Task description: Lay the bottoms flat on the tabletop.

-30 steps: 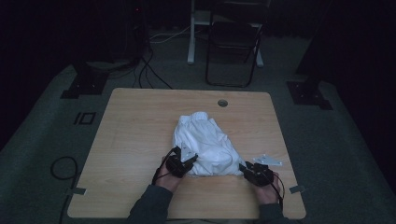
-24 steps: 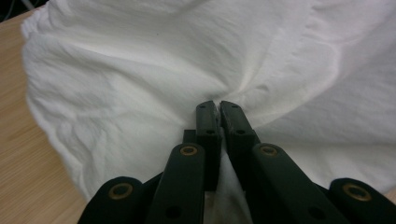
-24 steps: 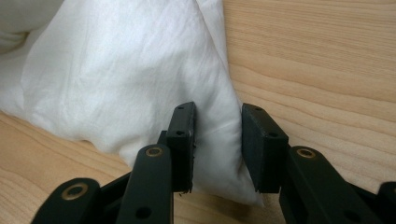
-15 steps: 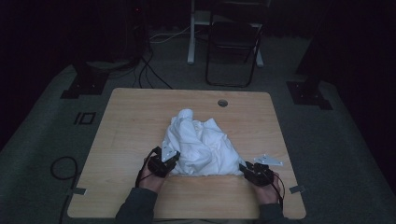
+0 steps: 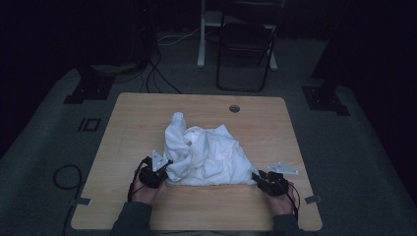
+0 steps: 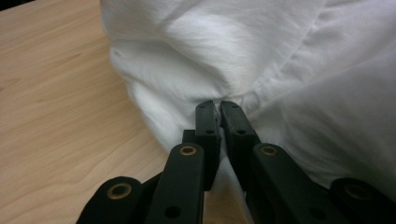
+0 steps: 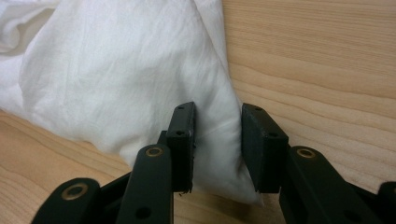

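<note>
High view first: since a second ago the left gripper [image 5: 162, 169] has slid out toward the left edge of the table [image 5: 128, 123], dragging the white cloth [image 5: 206, 157] wider, while the right gripper [image 5: 259, 178] has stayed put at the cloth's other near corner.

Left gripper view: jaws pinched almost fully together on a fold of the cloth [image 6: 280, 70], which bunches up just beyond the tips.

Right gripper view: jaws stand partly apart, with a corner of the cloth [image 7: 116, 79] between them; whether the pads press on it, I can't tell.

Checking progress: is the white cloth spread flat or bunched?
Bunched: the white cloth lies in a wrinkled heap on the table.
</note>
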`<state>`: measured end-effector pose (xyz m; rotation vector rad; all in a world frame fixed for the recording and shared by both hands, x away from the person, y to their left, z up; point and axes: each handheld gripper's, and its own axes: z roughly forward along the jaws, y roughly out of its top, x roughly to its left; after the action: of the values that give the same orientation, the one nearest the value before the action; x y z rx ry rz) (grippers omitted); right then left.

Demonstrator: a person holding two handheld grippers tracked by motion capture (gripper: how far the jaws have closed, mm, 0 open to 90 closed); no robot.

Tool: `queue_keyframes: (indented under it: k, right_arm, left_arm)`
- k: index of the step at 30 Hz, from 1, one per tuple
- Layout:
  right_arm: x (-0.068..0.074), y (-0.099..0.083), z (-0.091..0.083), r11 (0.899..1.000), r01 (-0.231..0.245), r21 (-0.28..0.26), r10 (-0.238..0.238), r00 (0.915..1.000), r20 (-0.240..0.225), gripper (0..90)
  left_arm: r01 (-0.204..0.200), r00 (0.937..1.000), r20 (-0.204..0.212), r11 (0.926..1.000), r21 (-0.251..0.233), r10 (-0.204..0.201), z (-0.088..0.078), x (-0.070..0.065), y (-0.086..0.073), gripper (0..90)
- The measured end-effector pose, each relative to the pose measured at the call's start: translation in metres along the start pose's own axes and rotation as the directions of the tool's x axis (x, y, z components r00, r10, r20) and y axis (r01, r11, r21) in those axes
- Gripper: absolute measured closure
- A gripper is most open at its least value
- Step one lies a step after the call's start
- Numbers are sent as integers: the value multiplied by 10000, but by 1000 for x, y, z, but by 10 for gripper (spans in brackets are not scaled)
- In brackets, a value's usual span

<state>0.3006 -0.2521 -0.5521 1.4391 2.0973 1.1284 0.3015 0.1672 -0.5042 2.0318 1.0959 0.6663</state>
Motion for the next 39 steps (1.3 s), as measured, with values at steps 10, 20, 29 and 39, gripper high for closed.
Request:
queue_keyframes:
  k: [10,20,29,39]
  right_arm:
    - [0,0,0,10000,7,2,-7,10000,3,658]
    - [0,0,0,10000,0,3,0,10000,5,658]
    - [1,0,0,10000,57,5,-57,10000,72,658]
    - [2,0,0,9999,114,18,-114,9999,107,658]
  left_arm:
    - [724,9958,-557,9974,-8,-724,-14,21,-21,853]
    - [1852,9727,-1411,9827,-51,-1841,-50,57,-57,790]
    - [2514,9459,-1933,9652,-714,-2607,-86,79,-68,710]
    - [2369,9550,-1562,9654,-1091,-2521,-95,77,-54,649]
